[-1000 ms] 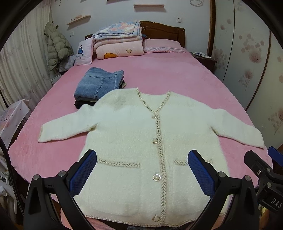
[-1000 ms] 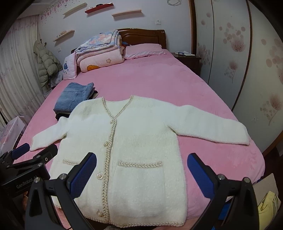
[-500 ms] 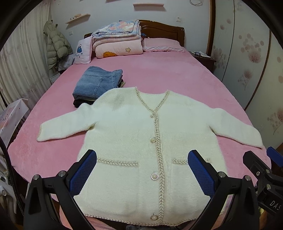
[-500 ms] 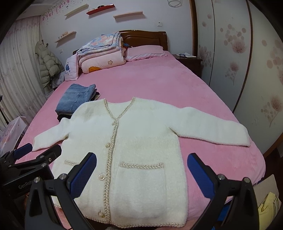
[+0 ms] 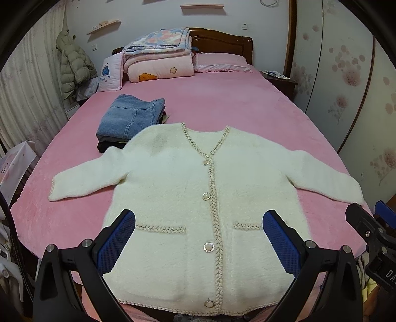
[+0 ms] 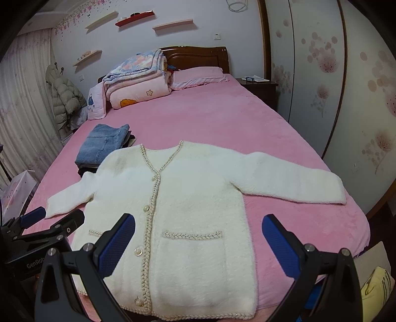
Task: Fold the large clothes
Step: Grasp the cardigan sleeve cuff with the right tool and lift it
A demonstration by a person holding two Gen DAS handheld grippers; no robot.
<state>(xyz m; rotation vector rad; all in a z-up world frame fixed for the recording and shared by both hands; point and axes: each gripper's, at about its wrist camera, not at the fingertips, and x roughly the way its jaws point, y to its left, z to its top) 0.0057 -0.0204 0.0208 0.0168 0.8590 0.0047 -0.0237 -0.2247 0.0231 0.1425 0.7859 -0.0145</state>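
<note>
Bedroom with floral wallpaper, wall shelves and a wide bed under a pink fleece cover. Left claw spread wide apart, blue pads empty, hovering over the lower hem of the white cardigan. Right claw likewise wide apart and holding nothing, above the same hem. Cardigan spread flat, front up, on the near end of the bed, buttoned, both sleeves out to the sides, braided trim along neck, placket and pockets. Just behind its left shoulder, touching or slightly under it, a stack of folded jeans. Farther back, folded quilts and a pink pillow against the wooden headboard.

Partly readable on the left claw's body in the right wrist view: "GenRob", rest cut off. On the right claw's body in the left wrist view: "DA", rest cut off. Only in the right wrist view: a red shelf and something yellow by the bed's corner.
</note>
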